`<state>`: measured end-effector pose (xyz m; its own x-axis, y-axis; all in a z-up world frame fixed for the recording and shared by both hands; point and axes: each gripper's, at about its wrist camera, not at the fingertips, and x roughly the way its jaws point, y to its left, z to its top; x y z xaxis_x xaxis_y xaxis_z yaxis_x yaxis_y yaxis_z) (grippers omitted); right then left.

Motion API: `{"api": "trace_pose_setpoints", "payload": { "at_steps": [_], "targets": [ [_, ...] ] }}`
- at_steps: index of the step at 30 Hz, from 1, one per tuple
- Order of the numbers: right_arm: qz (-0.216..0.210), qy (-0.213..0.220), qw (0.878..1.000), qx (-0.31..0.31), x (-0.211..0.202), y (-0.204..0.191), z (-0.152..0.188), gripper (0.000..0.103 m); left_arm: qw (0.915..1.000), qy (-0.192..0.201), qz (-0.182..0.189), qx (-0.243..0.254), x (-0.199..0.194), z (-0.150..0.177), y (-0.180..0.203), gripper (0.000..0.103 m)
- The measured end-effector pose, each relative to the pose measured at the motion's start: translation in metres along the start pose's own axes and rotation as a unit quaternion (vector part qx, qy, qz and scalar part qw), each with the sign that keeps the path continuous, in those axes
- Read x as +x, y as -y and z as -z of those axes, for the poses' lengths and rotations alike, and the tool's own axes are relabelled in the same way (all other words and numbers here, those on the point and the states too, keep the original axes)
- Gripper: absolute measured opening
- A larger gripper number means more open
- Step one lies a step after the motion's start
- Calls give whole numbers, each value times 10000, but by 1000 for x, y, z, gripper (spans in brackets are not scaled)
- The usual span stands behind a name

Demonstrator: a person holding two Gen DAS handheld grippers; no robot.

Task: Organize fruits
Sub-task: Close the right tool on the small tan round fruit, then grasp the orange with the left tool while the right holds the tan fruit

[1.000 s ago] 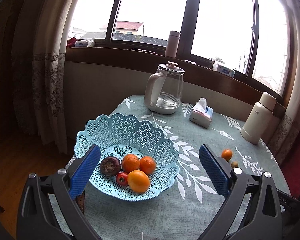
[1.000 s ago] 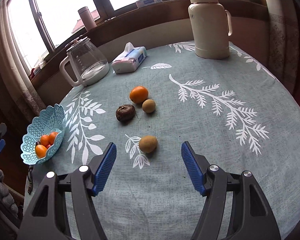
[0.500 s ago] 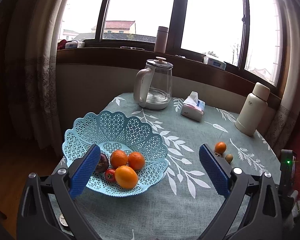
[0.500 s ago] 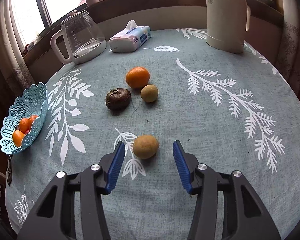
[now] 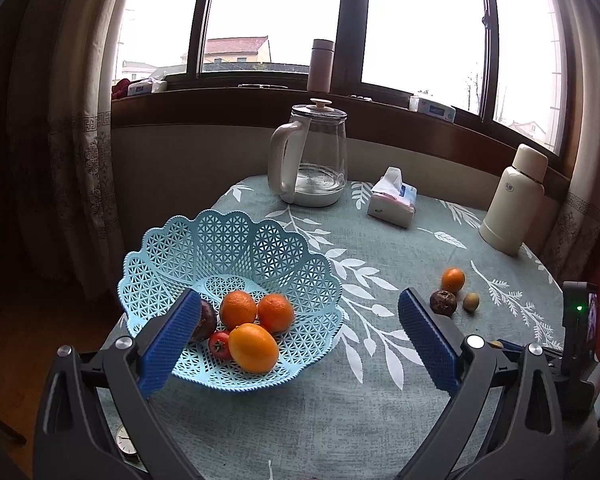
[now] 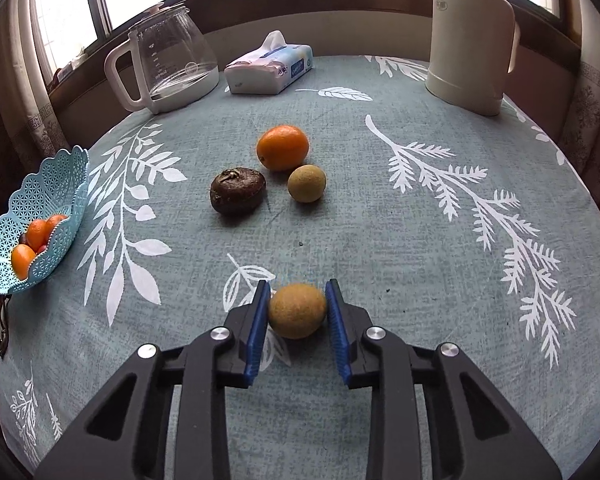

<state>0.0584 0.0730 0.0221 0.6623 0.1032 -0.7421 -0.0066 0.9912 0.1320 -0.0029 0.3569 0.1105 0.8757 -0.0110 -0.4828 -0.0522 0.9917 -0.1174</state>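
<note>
My right gripper point(image 6: 297, 312) is shut on a tan round fruit point(image 6: 297, 310) that rests on the tablecloth, a blue pad against each side. Farther back lie an orange point(image 6: 282, 147), a dark wrinkled fruit point(image 6: 237, 191) and a smaller tan fruit point(image 6: 306, 183). The light-blue lattice basket point(image 6: 66, 184) sits at the table's left edge. In the left wrist view the basket point(image 5: 236, 240) holds oranges point(image 5: 238, 309), a yellow-orange fruit point(image 5: 253, 347), a small tomato point(image 5: 219, 345) and a dark fruit point(image 5: 204, 320). My left gripper point(image 5: 300, 340) hovers open in front of it, holding nothing.
A glass kettle point(image 6: 168, 68), a tissue pack point(image 6: 270, 68) and a cream thermos point(image 6: 470, 36) stand along the far side of the round table. Windowsill and curtains lie behind. The table edge curves close on the right point(image 6: 596, 216).
My right gripper moved forward and down around the near tan fruit and its jaws shut on it. The left gripper drew back and shifted, so the basket sits lower left in its view.
</note>
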Motion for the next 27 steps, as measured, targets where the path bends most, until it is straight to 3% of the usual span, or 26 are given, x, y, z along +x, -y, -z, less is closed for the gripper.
{"api": "trace_pose_setpoints", "payload": {
  "at_steps": [7, 16, 27],
  "targets": [
    [-118, 270, 9994, 194, -27, 18, 7, 29, 9998, -195, 61, 90, 10, 4, 12, 100],
    [-58, 525, 9981, 324, -45, 40, 16, 29, 9966, -194, 402, 694, 22, -4, 75, 100],
    [-456, 569, 9941, 804, -41, 61, 22, 29, 9862, -783, 1058, 1006, 89, 1, 142, 100]
  ]
}}
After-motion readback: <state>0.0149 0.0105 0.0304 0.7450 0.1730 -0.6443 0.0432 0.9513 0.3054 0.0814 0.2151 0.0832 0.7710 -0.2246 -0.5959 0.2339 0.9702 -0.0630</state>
